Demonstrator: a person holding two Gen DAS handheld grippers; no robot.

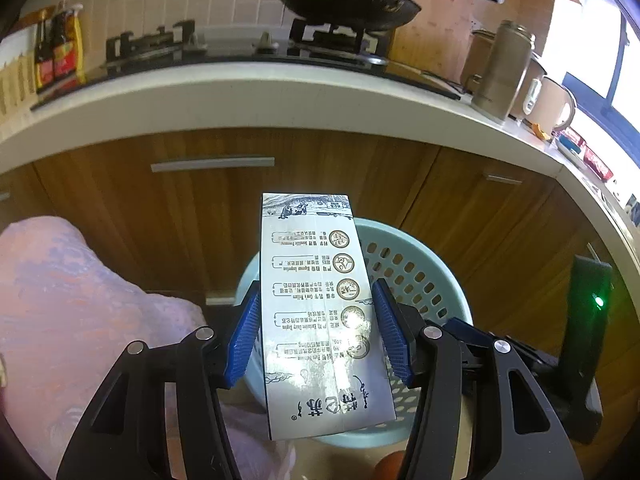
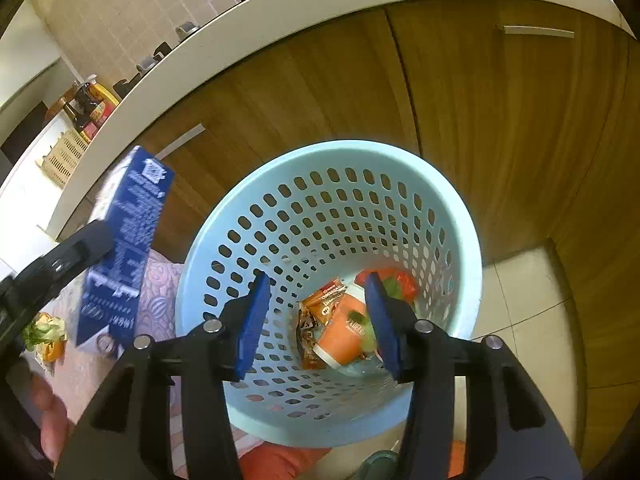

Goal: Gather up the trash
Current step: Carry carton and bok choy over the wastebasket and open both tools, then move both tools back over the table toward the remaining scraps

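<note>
Cardboard, blue-printed and glossy, fills my left gripper (image 1: 316, 332): the milk carton (image 1: 320, 312) sits clamped flat between the two blue fingers (image 1: 244, 340), its long axis running forward so the far end already reaches over the pale blue perforated wastebasket (image 1: 416, 276). I hold it by its lower half, which I judge lets it tip or drop straight in once I let go. My right gripper (image 2: 316, 320) hangs over the basket's mouth with its fingers (image 2: 252, 320) spread wide and nothing between them (free for the next piece). At the bottom of the basket lie an orange paper cup (image 2: 344, 328) and some snack wrappers (image 2: 316, 308). From the right view the carton is beside the rim, not yet inside.
</note>
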